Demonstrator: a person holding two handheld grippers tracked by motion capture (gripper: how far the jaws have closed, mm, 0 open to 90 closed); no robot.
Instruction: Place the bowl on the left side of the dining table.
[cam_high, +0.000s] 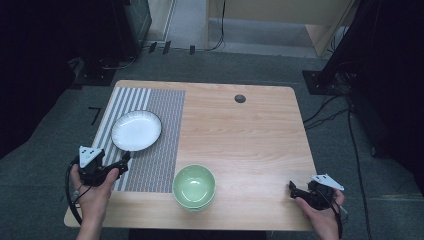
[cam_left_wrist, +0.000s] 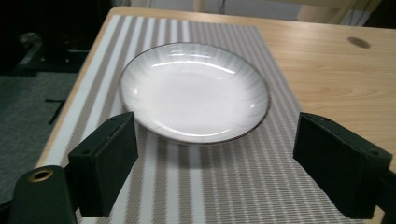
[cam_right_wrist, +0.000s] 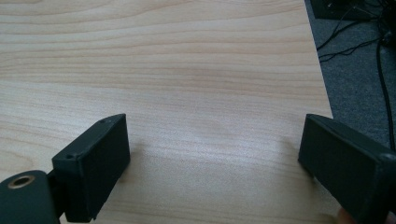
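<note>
High view: a white plate (cam_high: 136, 131) is being kept on a striped placemat (cam_high: 162, 150) at the table's left, with the left gripper (cam_high: 125, 159) being held just short of its near rim; a green bowl (cam_high: 194, 186) is being left near the front edge of the wooden table (cam_high: 250, 145), and the right gripper (cam_high: 292, 186) is being rested at the front right corner, well apart from both. Left gripper view: the jaws are being held wide, the plate (cam_left_wrist: 194, 91) lying ahead between their lines. A shallow, glossy rim is likely being approached; a low or skewed bite could be pushing the plate across the mat rather than gripping it. Right gripper view: the jaws are being held wide over bare wood, nothing between them.
</note>
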